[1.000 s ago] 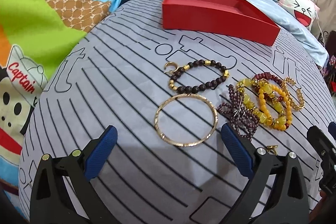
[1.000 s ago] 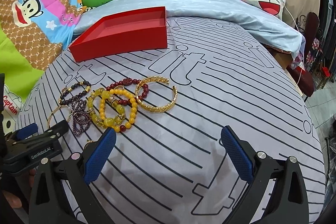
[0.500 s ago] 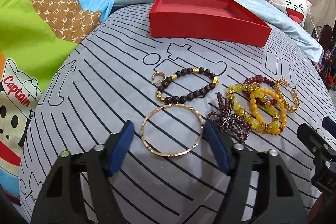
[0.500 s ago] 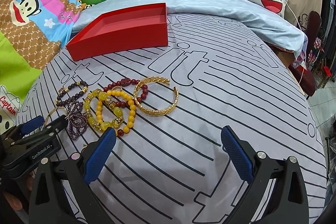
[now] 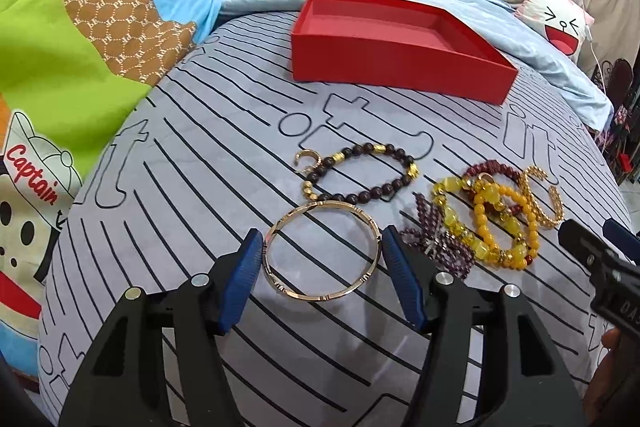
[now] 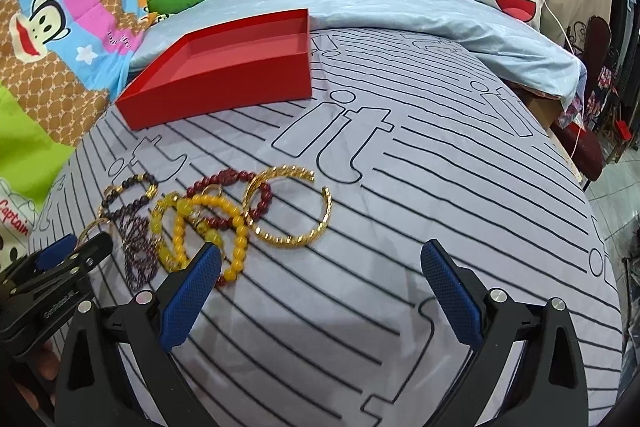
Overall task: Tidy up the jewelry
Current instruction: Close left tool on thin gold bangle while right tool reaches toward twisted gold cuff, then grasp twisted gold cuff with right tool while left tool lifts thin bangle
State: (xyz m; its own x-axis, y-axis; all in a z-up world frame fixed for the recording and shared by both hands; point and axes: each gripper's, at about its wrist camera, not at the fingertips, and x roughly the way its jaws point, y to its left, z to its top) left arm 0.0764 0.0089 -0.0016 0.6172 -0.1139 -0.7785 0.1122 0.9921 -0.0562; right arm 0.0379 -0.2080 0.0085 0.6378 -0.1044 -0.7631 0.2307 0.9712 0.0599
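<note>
Left hand-held gripper (image 5: 322, 259) brackets one gold bangle (image 5: 322, 251), unclosed; right hand-held gripper (image 6: 320, 285) open.

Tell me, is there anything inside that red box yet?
The red box looks empty: only bare red floor shows in both views. Its near wall hides a strip of floor just behind it, so something small and flat there cannot be ruled out.

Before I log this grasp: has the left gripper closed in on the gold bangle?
Yes. The left gripper has narrowed, its pads now flanking the gold bangle on the bedsheet.
</note>
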